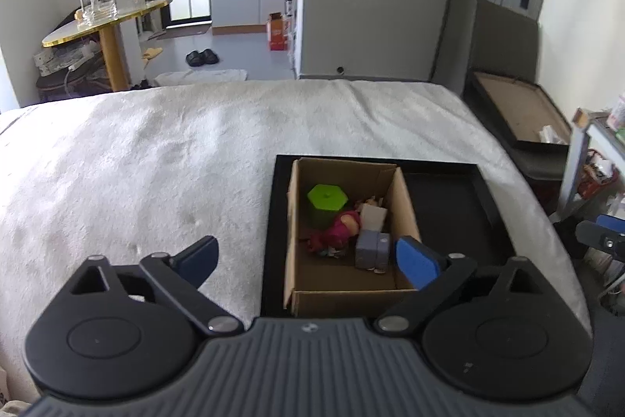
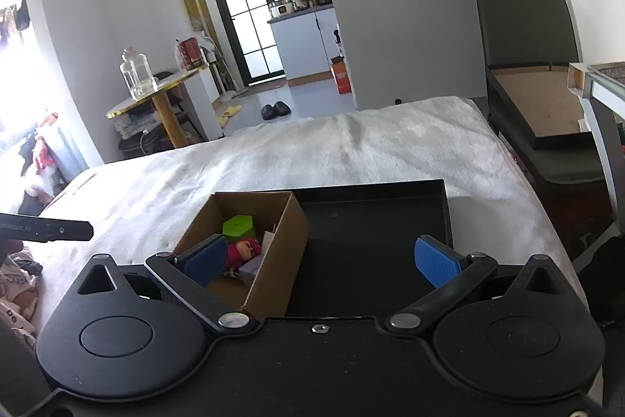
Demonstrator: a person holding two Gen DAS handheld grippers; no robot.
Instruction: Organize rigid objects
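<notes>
Left gripper (image 1: 308, 262): jaws spread wide, nothing between them. It hangs over the near-left rim of the cardboard box (image 1: 347, 294), so the contents lie just ahead and slightly right of it.

Box sits in the left part of the black tray (image 1: 461, 206), long axis running away from the cameras. Inside: green hexagonal container (image 1: 326, 200) at the far end, pink figurine (image 1: 341, 229) mid, grey block (image 1: 371, 249) nearest.

Right gripper (image 2: 324, 262): also wide open and empty, over the bare tray floor; the box is to its left. Left gripper looks nearer to the contents.
</notes>
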